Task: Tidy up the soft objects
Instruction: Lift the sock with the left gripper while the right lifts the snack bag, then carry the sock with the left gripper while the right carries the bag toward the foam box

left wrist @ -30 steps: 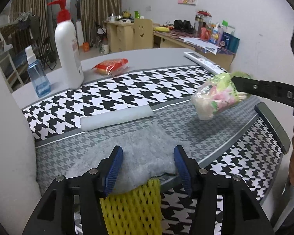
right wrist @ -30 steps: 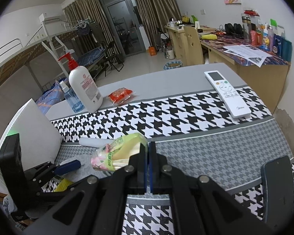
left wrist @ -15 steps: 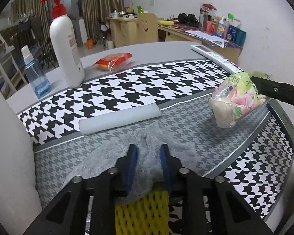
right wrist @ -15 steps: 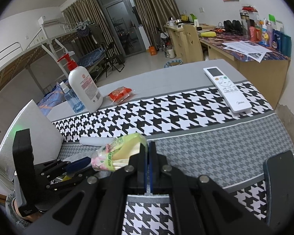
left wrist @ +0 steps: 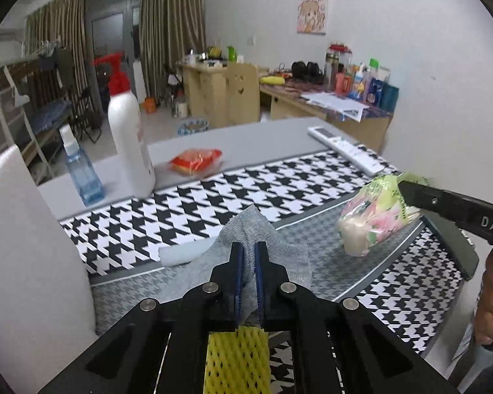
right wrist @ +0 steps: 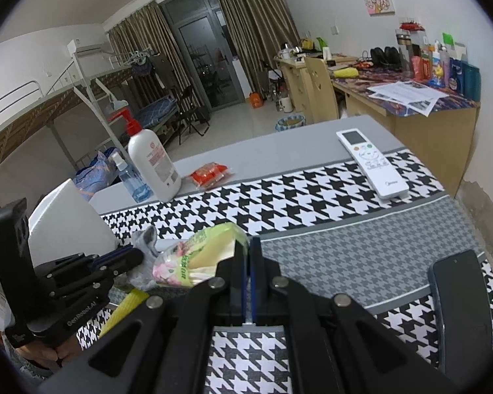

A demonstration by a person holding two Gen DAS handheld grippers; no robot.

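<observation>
Here we note the left gripper (left wrist: 249, 256), jaws closed on the soft grey knitted cloth (left wrist: 263, 229) at lower centre, bunched upward. The right gripper (right wrist: 248, 256) pinches the crinkly green-and-pink plastic snack bag (right wrist: 194, 256), hanging to the cloth's right in the left view; we judge the left hand nearer the yellow foam net sleeve (left wrist: 236, 358) directly below.

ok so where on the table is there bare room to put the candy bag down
Widest free patch: the grey houndstooth band between the white remote and the dark phone. The plain grey strip between the red snack pack and the remote is also bare. Crowded: the near-left corner, with the left gripper pinching the grey cloth, the white foam roll and the yellow foam net.
</observation>
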